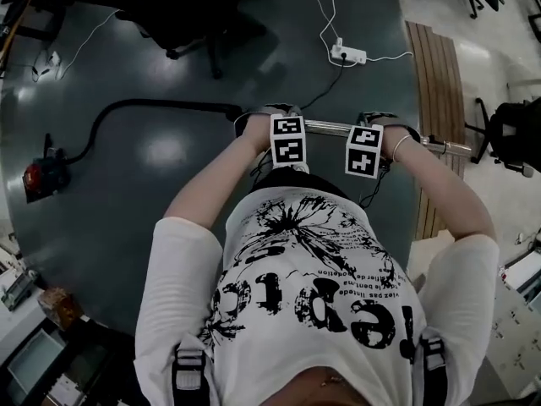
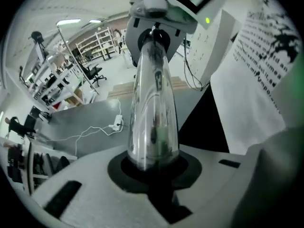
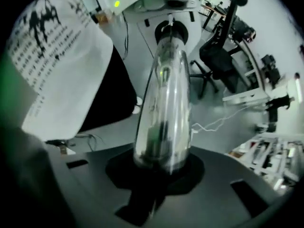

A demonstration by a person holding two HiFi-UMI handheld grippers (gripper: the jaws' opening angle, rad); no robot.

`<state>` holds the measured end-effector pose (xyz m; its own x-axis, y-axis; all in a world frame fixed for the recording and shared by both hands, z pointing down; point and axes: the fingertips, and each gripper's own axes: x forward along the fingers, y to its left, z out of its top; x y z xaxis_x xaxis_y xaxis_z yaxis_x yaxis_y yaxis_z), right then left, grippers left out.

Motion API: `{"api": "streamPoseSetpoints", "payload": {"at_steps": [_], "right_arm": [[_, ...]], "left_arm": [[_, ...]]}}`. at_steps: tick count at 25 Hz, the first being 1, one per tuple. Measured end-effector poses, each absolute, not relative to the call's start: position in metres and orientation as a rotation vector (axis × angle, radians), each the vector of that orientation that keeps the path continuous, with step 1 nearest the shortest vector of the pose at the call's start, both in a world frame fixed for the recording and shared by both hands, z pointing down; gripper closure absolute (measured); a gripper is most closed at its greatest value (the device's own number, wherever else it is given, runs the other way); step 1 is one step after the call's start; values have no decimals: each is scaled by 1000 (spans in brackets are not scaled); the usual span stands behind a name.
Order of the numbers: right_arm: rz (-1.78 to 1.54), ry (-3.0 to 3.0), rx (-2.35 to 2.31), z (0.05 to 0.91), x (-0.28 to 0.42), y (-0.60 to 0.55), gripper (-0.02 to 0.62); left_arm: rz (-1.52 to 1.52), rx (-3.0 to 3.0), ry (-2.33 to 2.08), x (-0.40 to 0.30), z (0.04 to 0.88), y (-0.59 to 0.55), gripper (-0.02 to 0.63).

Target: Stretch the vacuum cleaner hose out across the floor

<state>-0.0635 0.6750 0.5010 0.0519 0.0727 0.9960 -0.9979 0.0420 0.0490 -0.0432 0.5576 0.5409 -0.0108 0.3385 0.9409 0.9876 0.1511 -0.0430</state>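
A black hose arcs from the red vacuum at nine o'clock to a chrome wand, which runs level and crosswise at twelve o'clock.

The left arm and the right arm are stretched forward from short white sleeves, the bare forearms being drawn inward toward each other. The left hand-held gripper and the right hand-held gripper are held side by side, near each other, and are pointed steeply downward with their marker cubes turned upward. Both pairs of jaws are clamped round one metal tube, which is gripped firmly on either side.
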Motion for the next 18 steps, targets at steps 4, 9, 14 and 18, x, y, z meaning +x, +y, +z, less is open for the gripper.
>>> {"api": "streamPoseSetpoints", "payload": {"at_steps": [4,9,14,18], "right_arm": [[893,-719,1121,477,-12,721,534],[577,-432,1310,440,20,730,525],[242,-242,1193,396,39,777,522],[257,-249,1152,379,42,831,522]], "left_arm": [[-1048,-1265,-1682,-43,523,589,546],[-1150,-1158,-1766,-33,501,613,546],[-1224,-1062,-1891,-32,472,660,546],[-1334,-982,-1990,-45,451,712,546]]}}
